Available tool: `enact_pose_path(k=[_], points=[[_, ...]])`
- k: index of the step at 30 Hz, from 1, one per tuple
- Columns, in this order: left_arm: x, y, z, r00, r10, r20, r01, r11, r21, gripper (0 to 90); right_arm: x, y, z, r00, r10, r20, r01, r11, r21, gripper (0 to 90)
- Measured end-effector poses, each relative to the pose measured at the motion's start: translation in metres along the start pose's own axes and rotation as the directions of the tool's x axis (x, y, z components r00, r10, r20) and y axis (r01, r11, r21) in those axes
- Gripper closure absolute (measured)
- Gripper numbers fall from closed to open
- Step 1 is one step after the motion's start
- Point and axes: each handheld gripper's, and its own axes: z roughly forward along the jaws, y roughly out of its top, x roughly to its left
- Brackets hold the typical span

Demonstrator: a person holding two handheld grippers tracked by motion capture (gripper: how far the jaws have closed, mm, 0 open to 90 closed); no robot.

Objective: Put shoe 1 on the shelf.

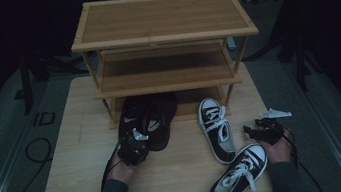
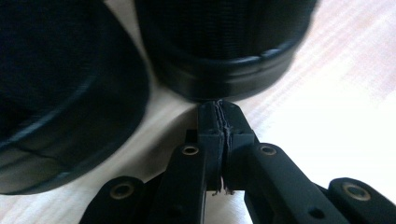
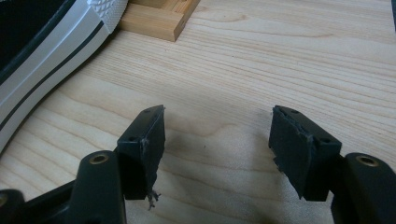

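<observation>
Two black shoes point(image 1: 131, 116) point(image 1: 162, 122) stand side by side on the table, toes under the bottom shelf of a wooden shoe rack point(image 1: 158, 22). My left gripper point(image 1: 135, 144) sits just behind their heels. In the left gripper view its jaws point(image 2: 219, 105) are shut, pad against pad, tips at the heel of the right black shoe point(image 2: 224, 46), with the other shoe point(image 2: 60, 93) to the left. Nothing is between the pads. My right gripper point(image 1: 258, 128) rests open near the table's right edge, with bare wood between its fingers point(image 3: 217, 126).
Two black-and-white laced sneakers lie on the right half of the table point(image 1: 76, 154), one point(image 1: 216, 130) pointing at the rack, one point(image 1: 240, 174) angled at the front edge. A sneaker sole point(image 3: 42, 60) and the rack's foot point(image 3: 159, 18) lie ahead of the right gripper. Cables trail on the floor at left.
</observation>
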Motion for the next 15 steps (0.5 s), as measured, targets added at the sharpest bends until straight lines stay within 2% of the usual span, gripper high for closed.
enact_pose_path(k=[5, 12, 15], points=[[-0.001, 0.001, 0.001, 1.0000, 0.000, -0.008, 0.000, 1.0000, -0.004, 87.7, 0.000, 0.000, 0.000, 1.0000, -0.001, 0.000, 0.001, 1.000, 0.000, 35.7], [-0.015, 0.003, 0.002, 0.9984, 0.053, 0.020, -0.053, 0.9986, -0.001, 88.5, 0.000, 0.000, 0.000, 1.0000, 0.000, 0.000, 0.000, 1.000, 0.000, 35.6], [-0.015, 0.006, 0.005, 0.9990, 0.042, 0.017, -0.042, 0.9991, -0.002, 88.4, 0.000, 0.000, 0.000, 1.0000, 0.000, 0.000, 0.000, 1.000, 0.000, 35.6]])
